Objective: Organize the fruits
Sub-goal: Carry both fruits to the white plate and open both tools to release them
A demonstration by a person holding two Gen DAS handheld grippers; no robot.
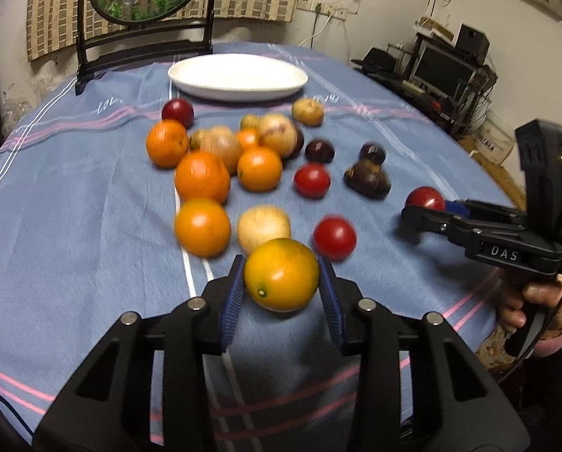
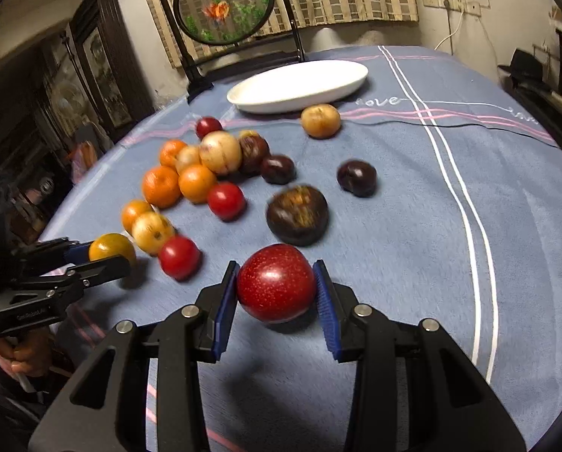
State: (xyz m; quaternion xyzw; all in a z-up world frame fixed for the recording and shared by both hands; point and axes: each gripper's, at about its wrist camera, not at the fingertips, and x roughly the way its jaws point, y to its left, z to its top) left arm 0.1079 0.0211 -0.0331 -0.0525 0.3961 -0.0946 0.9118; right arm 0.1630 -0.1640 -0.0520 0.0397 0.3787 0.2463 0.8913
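Left tongs (image 1: 282, 282) grip an orange (image 1: 281, 275); right tongs (image 2: 277, 286) clamp a red plum (image 2: 276, 282) (speckles clear only in right view); plate (image 2: 299, 86) beyond.

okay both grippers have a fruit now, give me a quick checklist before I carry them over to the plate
1. Left gripper shut on the yellow-orange citrus, centred between the pads: ok.
2. Right gripper shut on the speckled red fruit: ok.
3. White plate has nothing in it: ok.
4. Fruits lifted off the blue cloth: both seem raised over a shadow; cannot tell for sure.
5. Path to the plate: loose fruit lies between, so carry high: not ok at cloth level.
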